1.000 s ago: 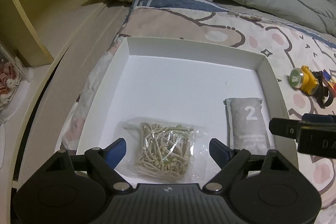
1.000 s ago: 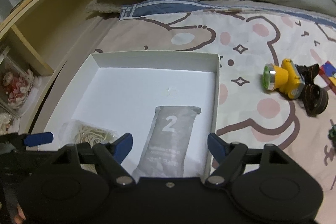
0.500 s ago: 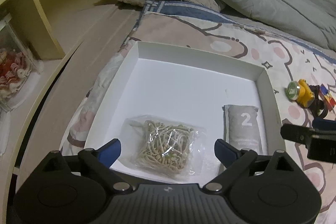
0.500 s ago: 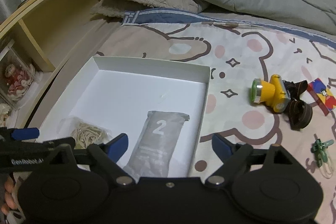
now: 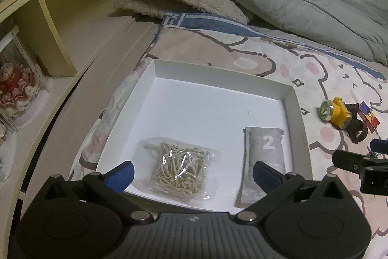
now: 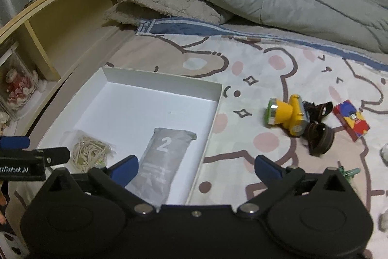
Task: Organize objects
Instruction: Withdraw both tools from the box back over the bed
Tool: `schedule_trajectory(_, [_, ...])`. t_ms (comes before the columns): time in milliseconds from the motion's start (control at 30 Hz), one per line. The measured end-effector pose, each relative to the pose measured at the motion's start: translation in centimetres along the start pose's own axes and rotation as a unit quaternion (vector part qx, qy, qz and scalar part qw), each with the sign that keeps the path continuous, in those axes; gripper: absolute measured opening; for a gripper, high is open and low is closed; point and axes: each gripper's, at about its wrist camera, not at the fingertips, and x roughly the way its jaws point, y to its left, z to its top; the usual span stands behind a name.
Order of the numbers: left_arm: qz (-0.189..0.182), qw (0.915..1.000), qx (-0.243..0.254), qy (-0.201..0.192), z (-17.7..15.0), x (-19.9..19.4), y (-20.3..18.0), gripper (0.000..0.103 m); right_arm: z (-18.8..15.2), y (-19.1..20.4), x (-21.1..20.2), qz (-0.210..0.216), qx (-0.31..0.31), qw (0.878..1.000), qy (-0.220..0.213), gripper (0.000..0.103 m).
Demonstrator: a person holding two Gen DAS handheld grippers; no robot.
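With jaws that have just been opening now standing wide and empty, the left gripper [image 5: 191, 174] and right gripper [image 6: 196, 168] are hovering over the white box [image 6: 165, 81], which is already holding the rubber-band bag [image 5: 180, 171] and grey pouch [image 6: 162, 159], while the yellow headlamp [image 6: 288, 117], red card box [image 6: 351, 123] and green clip [image 6: 349, 172] are lying out on the bedspread [image 6: 266, 64] awaiting collection.

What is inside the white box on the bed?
The white box holds a clear bag of cord and a grey pouch marked 2, lying apart. The pouch's near end is hidden behind the fingers.
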Motion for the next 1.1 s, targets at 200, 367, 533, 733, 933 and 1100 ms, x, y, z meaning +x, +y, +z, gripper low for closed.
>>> schedule_trajectory(200, [-0.004, 1.0, 0.004, -0.005, 0.0, -0.8, -1.2, 0.103, -0.2, -1.3, -1.2, -0.008, -0.008, 1.0, -0.005, 0.103])
schedule_trajectory(367, [-0.005, 0.9999, 0.01, -0.009, 0.1, -1.2, -2.2, 0.103, -0.3, -2.8, -1.9, -0.009, -0.001, 1.0, -0.003, 0.103])
schedule_trajectory(533, [-0.009, 0.9997, 0.016, -0.013, 0.3, -1.6, -3.2, 0.103, -0.2, -4.4, -2.8, -0.018, 0.005, 1.0, -0.009, 0.103])
schedule_trajectory(733, [-0.018, 0.9994, 0.025, -0.014, 0.6, -1.4, -4.7, 0.103, -0.2, -7.0, -3.8, -0.029, 0.018, 0.999, -0.017, 0.103])
schedule_trajectory(933, [-0.027, 0.9991, 0.029, -0.016, 0.9, -1.2, -6.6, 0.103, -0.8, -10.2, -4.7, -0.047, 0.035, 0.998, -0.021, 0.103])
schedule_trajectory(1100, [-0.033, 0.9984, 0.042, -0.019, 1.2, -1.1, -9.2, 0.103, -1.3, -13.0, -5.8, -0.064, 0.046, 0.996, -0.029, 0.103])
